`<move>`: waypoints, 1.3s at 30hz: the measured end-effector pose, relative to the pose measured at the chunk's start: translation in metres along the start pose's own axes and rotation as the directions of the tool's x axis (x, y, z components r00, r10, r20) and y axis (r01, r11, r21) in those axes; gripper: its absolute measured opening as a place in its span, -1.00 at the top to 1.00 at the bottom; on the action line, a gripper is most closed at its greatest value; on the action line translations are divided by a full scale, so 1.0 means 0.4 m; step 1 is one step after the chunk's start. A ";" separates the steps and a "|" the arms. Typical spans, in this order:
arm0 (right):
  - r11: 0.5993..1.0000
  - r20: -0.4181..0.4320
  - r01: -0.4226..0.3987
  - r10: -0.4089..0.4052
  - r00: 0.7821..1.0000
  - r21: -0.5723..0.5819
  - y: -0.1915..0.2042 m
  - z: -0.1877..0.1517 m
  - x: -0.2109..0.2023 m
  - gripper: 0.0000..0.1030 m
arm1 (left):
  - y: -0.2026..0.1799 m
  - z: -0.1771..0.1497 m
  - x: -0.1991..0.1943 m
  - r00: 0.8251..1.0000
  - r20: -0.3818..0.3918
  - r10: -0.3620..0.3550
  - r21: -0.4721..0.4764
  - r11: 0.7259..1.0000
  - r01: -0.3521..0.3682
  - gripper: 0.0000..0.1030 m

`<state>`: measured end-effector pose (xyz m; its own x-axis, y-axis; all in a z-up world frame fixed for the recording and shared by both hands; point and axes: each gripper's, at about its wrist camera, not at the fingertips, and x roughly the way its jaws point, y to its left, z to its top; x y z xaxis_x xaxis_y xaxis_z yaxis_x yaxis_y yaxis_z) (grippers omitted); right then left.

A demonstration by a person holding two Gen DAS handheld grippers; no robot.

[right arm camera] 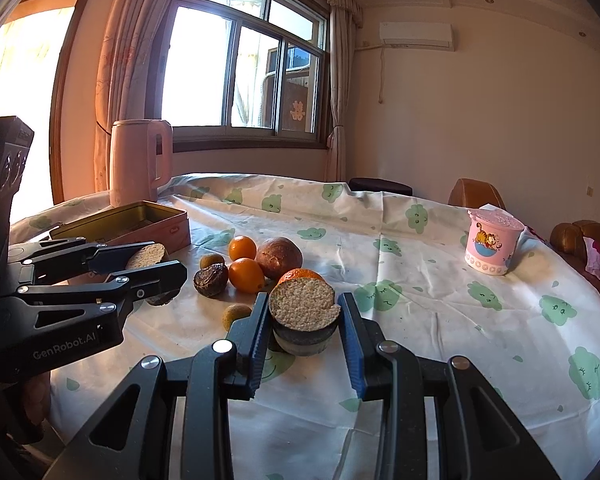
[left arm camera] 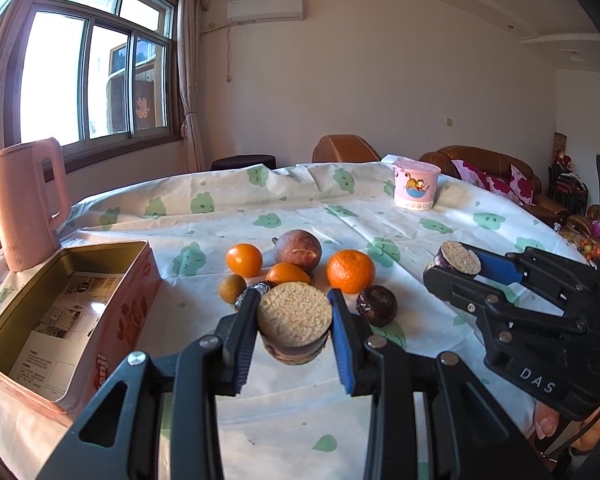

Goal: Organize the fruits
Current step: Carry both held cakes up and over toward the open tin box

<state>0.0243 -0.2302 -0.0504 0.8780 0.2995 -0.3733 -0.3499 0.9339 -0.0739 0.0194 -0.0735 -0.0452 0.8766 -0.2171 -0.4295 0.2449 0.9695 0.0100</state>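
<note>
Each tool pinches a dark fruit half with a pale, grainy cut face: the left tool holds one half, the right tool another, both above the bench's near edge. Squeezing harder could crush them onto the cloud-print cloth; the open pink tin waits toward the left edge.

Probably a home living room: sofa, curtained window, air conditioner.

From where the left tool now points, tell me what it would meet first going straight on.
Probably the small orange fruit lying just past the cut piece the left tool holds, at the near edge of the fruit cluster, though depth is unclear through the fisheye.
</note>
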 end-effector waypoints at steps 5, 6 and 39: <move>1.000 0.012 -0.002 0.002 1.000 -0.001 -0.001 -0.001 -0.004 0.31 | -0.005 0.000 -0.006 1.000 0.017 0.012 0.008 1.000 -0.013 0.30; 1.000 0.014 -0.002 0.002 1.000 -0.001 -0.001 -0.002 -0.005 0.31 | -0.005 -0.001 -0.007 1.000 0.020 0.014 0.009 1.000 -0.014 0.30; 0.997 0.020 -0.071 0.072 0.997 -0.016 0.041 0.072 0.006 0.31 | 0.148 0.022 -0.062 0.996 0.031 0.084 -0.078 0.994 -0.082 0.30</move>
<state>0.0302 -0.2084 -0.0258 0.8570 0.3694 -0.3593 -0.4167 0.9069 -0.0615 0.0159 -0.0118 -0.0259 0.9065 -0.1381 -0.3989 0.1395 0.9899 -0.0255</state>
